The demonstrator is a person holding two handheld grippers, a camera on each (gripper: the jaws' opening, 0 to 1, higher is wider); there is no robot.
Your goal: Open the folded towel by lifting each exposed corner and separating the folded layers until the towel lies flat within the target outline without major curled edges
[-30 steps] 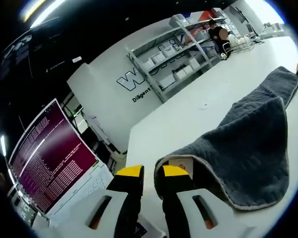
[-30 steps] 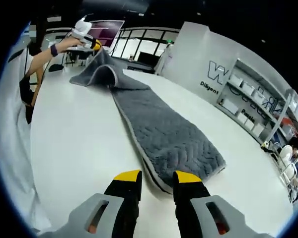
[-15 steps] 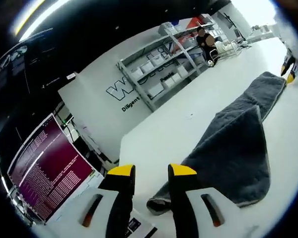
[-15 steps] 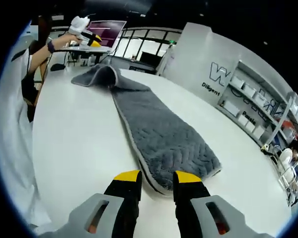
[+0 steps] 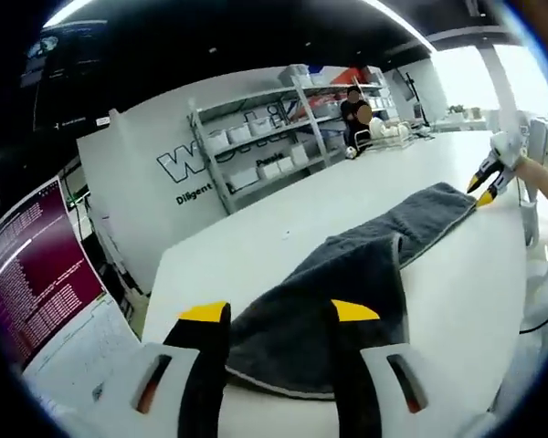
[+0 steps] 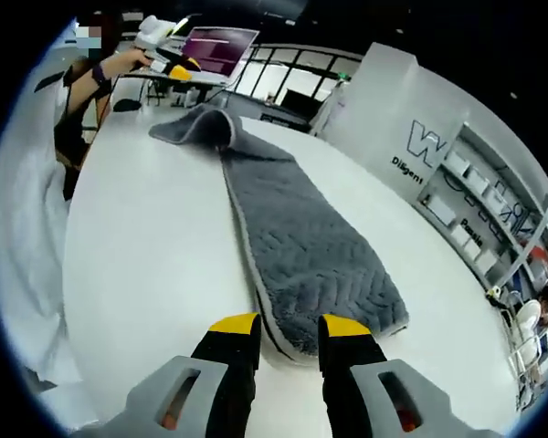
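On the white table (image 6: pixel 137 265), grey quilted towel (image 6: pixel 297 237) lies as a long strip, running from near the right gripper (image 6: pixel 288 326) away toward the far end. Far end of the strip is humped up in a fold, pale edging visible along its sides. Right gripper: jaws spread, nothing between them, yellow tips just over the near rounded end of the towel; contact cannot be told. In the left gripper view, left gripper (image 5: pixel 279 313) also has its jaws apart and empty, hovering above the bunched, folded end of the towel (image 5: pixel 347 283). A fold ridge stands up in the middle of the strip there. Far right in that view, the other gripper's yellow tips sit at the towel's far end. Laptop (image 5: pixel 36 292) with a purple screen sits left of the left gripper. Shelving (image 5: pixel 274 119) against the white wall behind the table. Person's hand (image 6: pixel 119 62) holds the left gripper at far left of the right gripper view.
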